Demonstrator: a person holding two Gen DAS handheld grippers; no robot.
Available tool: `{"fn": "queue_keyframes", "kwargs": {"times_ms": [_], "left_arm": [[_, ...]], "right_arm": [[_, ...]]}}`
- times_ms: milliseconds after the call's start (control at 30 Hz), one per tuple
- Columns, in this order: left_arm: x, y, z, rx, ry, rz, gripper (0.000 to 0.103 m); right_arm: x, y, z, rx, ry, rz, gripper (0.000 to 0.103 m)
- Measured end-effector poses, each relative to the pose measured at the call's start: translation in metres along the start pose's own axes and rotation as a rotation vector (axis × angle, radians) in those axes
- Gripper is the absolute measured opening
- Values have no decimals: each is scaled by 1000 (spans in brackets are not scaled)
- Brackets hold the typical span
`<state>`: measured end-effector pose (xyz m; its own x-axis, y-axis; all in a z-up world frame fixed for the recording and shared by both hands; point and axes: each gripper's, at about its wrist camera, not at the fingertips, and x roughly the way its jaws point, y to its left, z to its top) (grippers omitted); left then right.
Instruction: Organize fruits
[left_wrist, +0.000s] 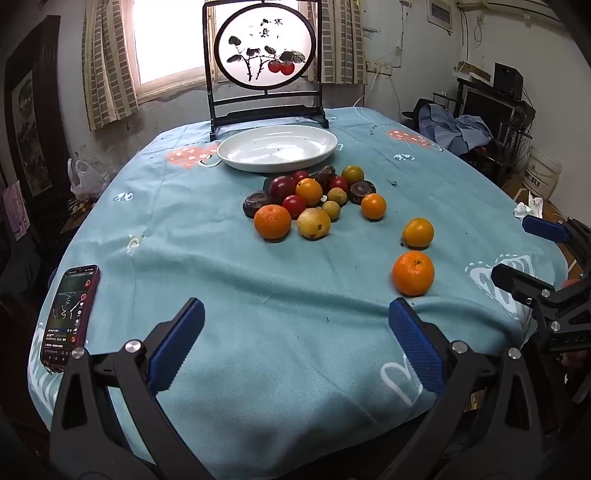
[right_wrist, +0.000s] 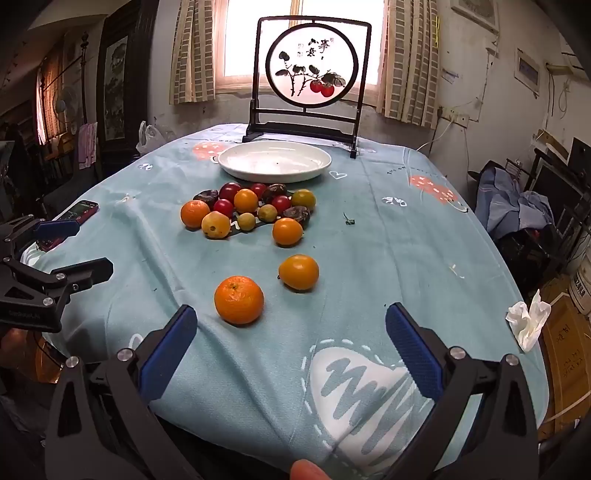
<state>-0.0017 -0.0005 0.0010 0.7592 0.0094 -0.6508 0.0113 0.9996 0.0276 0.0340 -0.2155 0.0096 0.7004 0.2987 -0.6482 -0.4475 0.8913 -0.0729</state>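
Nearest the lens, both tongs stand spread wide with nothing between their blue pads: the left gripper (left_wrist: 295, 345) hangs over bare teal tablecloth (left_wrist: 258, 295) at the near edge, the right gripper (right_wrist: 291, 349) beside it over a white heart print. Just past the right gripper's left pad lies a mandarin (right_wrist: 239, 299) — apart from the pad, not touching. A smooth orange fruit (right_wrist: 299, 271) sits a little farther back and to its right, another orange fruit (right_wrist: 287, 231) beyond that. A phone (left_wrist: 70, 314) with a lit screen rests at the table's left edge; a crumpled tissue (right_wrist: 528, 319) lies at the right edge. Mid-table is the fruit pile (left_wrist: 314, 201) — red, orange, yellow-green and dark wrinkled pieces bunched together. Behind the pile stands a white plate (left_wrist: 277, 162), and behind that a dark-framed painted screen (left_wrist: 264, 61) before the window.
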Motion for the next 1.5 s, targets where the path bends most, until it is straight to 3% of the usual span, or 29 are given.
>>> {"fn": "queue_keyframes", "kwargs": {"times_ms": [400,1500], "left_arm": [[8,2,-2,-12,43,-12,101],[11,5,-4,-17,60,-8,101]], "right_arm": [[-2,-2,1,3,9,4,102],[5,2,-3,4,21,7,102]]}}
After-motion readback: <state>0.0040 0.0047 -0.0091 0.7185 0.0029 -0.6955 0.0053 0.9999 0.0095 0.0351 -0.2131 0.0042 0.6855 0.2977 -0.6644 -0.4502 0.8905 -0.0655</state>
